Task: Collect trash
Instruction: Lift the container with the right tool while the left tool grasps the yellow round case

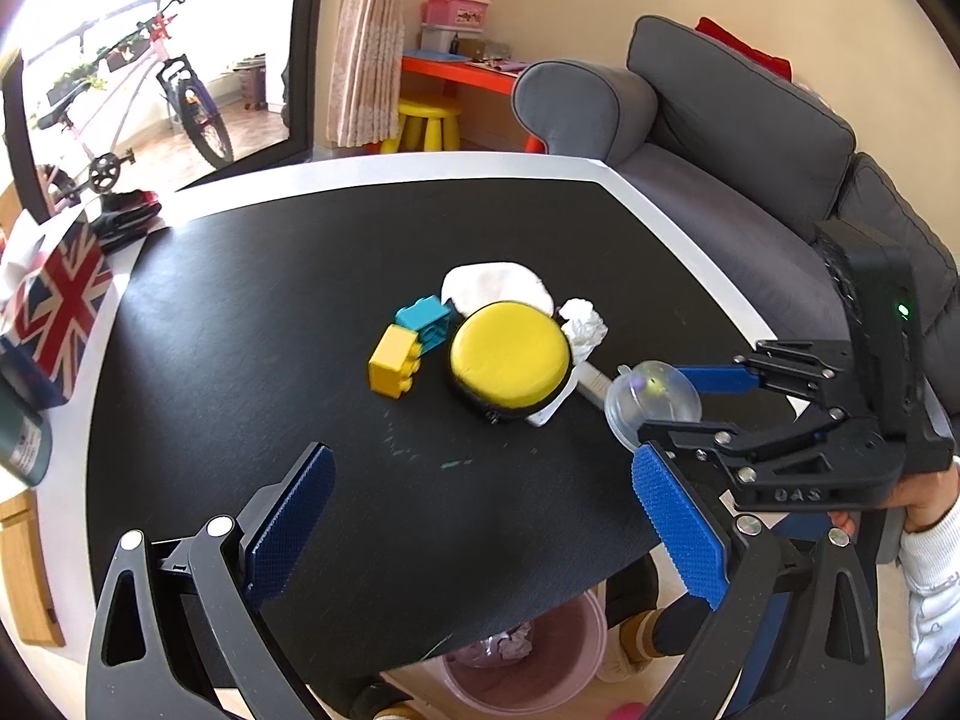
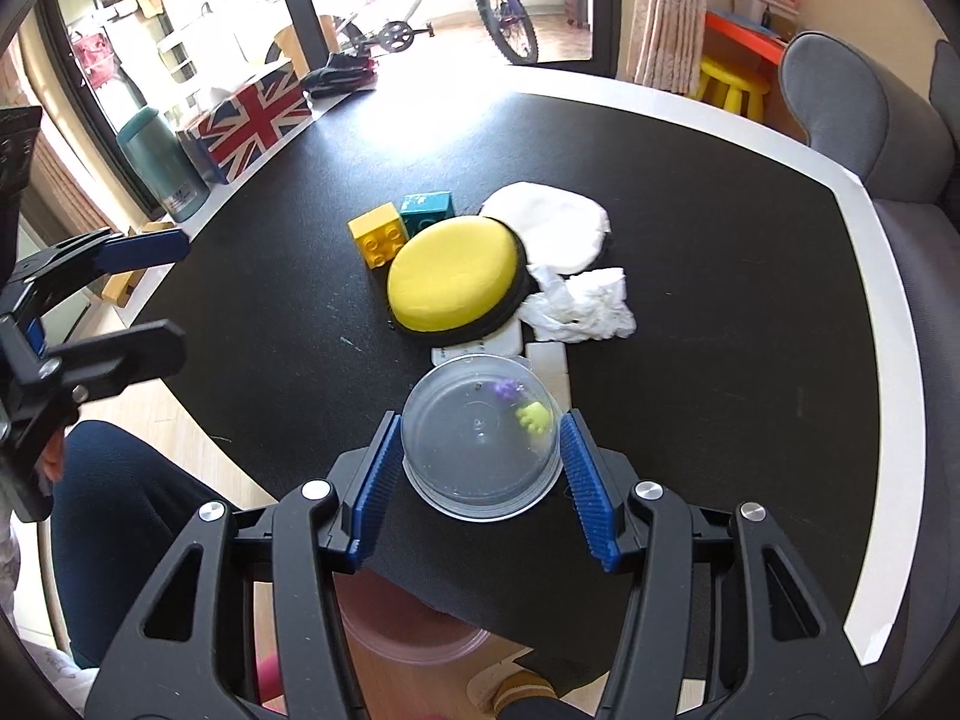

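Note:
A clear plastic cup (image 2: 480,450) with small purple and yellow-green bits inside is clamped between the blue pads of my right gripper (image 2: 480,420), just above the black table (image 2: 720,300). The left wrist view shows the same cup (image 1: 651,399) in the right gripper (image 1: 660,405). Behind the cup lie a crumpled white tissue (image 2: 585,303), a round yellow case (image 2: 453,276) and a flat white pad (image 2: 552,225). My left gripper (image 1: 480,459) is open over the near part of the table with nothing between its fingers. A pink bin (image 1: 528,660) stands on the floor under the table's near edge.
A yellow block (image 1: 393,360) and a teal block (image 1: 426,321) sit left of the yellow case. A flag-patterned box (image 1: 54,312) and a green bottle (image 2: 162,162) stand at the table's left edge. A grey sofa (image 1: 750,138) runs along the right side.

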`<state>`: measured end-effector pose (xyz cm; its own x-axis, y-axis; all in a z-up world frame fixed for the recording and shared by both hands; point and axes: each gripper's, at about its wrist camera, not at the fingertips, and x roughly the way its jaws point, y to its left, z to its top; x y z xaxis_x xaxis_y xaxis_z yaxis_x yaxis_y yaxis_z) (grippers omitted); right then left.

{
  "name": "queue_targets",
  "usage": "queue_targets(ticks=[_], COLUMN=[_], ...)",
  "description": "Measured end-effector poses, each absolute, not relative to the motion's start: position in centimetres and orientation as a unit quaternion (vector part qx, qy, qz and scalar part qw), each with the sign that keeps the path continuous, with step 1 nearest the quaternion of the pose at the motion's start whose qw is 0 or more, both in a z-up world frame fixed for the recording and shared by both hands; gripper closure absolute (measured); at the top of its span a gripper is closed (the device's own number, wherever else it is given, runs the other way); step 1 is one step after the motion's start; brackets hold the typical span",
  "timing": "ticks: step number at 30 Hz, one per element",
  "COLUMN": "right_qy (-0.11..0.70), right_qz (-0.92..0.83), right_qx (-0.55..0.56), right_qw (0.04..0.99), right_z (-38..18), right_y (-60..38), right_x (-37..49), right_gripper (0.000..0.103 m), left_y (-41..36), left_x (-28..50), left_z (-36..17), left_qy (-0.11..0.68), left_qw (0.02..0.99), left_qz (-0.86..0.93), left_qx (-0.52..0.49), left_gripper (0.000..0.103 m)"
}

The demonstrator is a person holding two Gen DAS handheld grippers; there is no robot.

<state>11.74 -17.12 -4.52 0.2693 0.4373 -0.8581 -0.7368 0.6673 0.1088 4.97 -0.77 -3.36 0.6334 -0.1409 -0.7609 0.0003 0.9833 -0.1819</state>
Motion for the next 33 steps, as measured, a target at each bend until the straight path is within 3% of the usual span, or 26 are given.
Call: queue_targets(ticks=[33], right_qy=[0.473], right_qz=[0.352], right_qx=[-0.125], right_qw=[0.798], right_z=[-3.9], right_y=[-22.0], right_x=[13.6], right_gripper=[0.05], left_y=[-2.9], left_x=[15.7], left_z=[-8.9], left_qy=[0.503], left_qw=[0.856], left_qz=[-0.026], left_qx=[-0.112], left_gripper=[0.008])
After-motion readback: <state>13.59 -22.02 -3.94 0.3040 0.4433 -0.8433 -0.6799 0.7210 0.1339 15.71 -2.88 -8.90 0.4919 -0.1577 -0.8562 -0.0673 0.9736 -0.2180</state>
